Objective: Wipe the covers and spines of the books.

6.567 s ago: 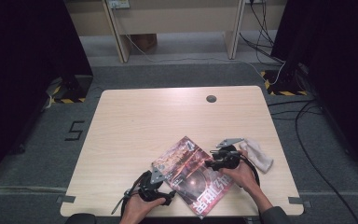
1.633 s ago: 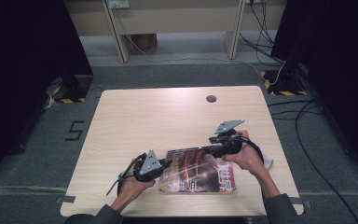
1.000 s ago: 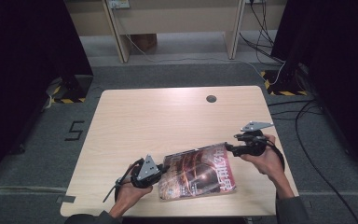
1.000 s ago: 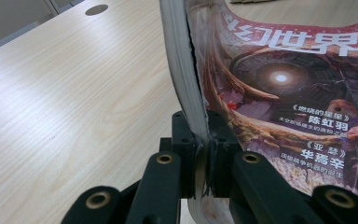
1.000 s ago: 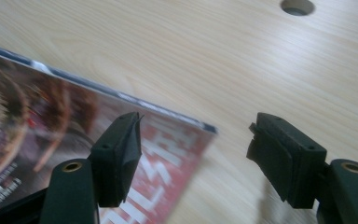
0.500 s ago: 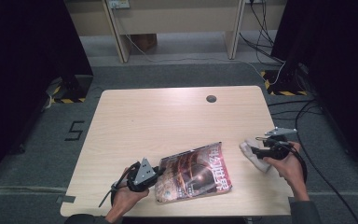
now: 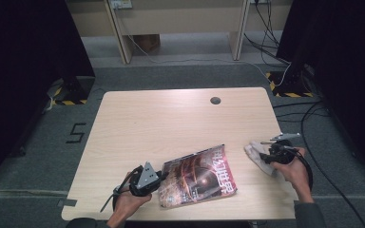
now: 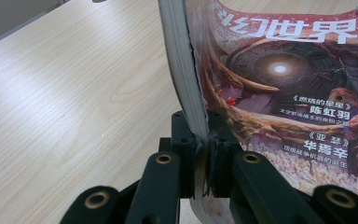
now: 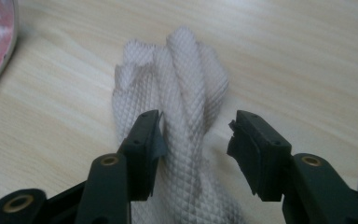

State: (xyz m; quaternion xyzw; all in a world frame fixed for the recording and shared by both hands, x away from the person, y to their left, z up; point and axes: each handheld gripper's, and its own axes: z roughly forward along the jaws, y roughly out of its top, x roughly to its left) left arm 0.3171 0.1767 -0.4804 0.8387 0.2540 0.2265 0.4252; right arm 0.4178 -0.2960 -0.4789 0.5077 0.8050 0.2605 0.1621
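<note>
The magazine [image 7: 198,176] is being pinched at its spine by the left claw [image 8: 203,154], fully clamped. Right of the magazine, the cloth [image 9: 177,121] is being straddled by the right claw [image 9: 196,140], half-open and just closing; wiping is judged not yet begun.

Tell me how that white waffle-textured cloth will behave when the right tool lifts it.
The cloth lies bunched in soft folds, so it will probably droop limply from the right tool. It looks thin and light. Its waffle weave should grip well, though only a fold may catch.
</note>
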